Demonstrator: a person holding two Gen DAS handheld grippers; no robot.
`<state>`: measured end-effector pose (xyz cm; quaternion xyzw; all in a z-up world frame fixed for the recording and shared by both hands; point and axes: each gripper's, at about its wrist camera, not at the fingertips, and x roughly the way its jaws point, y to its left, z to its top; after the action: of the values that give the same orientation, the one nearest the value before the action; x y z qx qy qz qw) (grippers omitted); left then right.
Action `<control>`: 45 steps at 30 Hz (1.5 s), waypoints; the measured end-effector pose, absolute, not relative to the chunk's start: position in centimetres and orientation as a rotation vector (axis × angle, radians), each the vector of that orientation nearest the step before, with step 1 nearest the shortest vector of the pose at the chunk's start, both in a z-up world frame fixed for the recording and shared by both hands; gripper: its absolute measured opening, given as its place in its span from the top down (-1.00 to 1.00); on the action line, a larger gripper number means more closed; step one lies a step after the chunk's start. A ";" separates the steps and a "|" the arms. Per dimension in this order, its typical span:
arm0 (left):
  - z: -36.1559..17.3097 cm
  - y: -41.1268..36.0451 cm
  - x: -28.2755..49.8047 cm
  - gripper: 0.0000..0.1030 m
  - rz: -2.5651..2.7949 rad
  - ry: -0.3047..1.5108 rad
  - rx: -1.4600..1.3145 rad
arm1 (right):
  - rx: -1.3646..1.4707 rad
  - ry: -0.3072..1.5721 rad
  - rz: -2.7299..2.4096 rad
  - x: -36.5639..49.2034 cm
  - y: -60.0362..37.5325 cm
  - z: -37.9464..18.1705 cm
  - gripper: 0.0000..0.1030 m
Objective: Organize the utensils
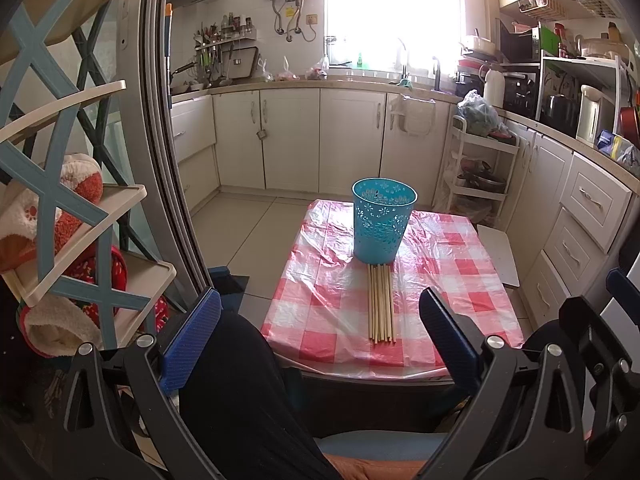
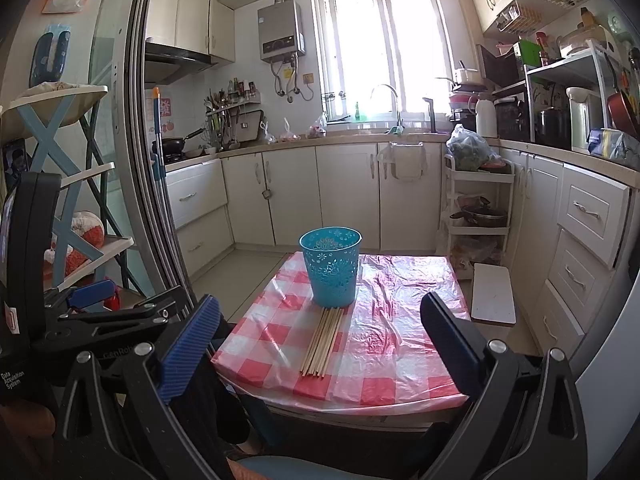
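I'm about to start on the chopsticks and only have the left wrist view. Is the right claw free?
Observer: Yes, the right claw is wide open with nothing between its fingers.
Operator: Where is it relative to the chopsticks?
Observer: It is short of the near edge of the table. The chopsticks lie ahead of it, in line with the gap between its fingers.
Operator: And the basket from that side?
Observer: The blue basket stands upright just beyond the chopsticks' far ends.
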<state>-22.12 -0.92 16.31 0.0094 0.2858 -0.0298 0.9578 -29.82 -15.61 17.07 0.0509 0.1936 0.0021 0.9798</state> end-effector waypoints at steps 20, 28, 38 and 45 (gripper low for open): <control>16.0 -0.8 -23.4 -0.85 -0.066 0.594 0.031 | 0.098 0.450 0.006 -29.5 -16.1 16.7 -0.87; 14.8 0.0 -22.4 -0.85 -0.072 0.633 0.043 | 0.097 0.501 0.008 -28.7 -16.3 16.0 -0.87; 12.3 0.0 -19.3 -0.85 -0.067 0.680 0.081 | 0.091 0.539 -0.002 -26.2 -17.1 14.2 -0.87; 7.4 0.4 -13.1 -0.85 -0.051 0.821 0.086 | 0.118 0.725 -0.001 -18.2 -19.5 7.9 -0.49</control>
<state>-13.14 0.41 7.42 0.0419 0.3988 -0.0246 0.9157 -18.18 -19.54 7.85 0.0579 0.3545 -0.0005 0.9333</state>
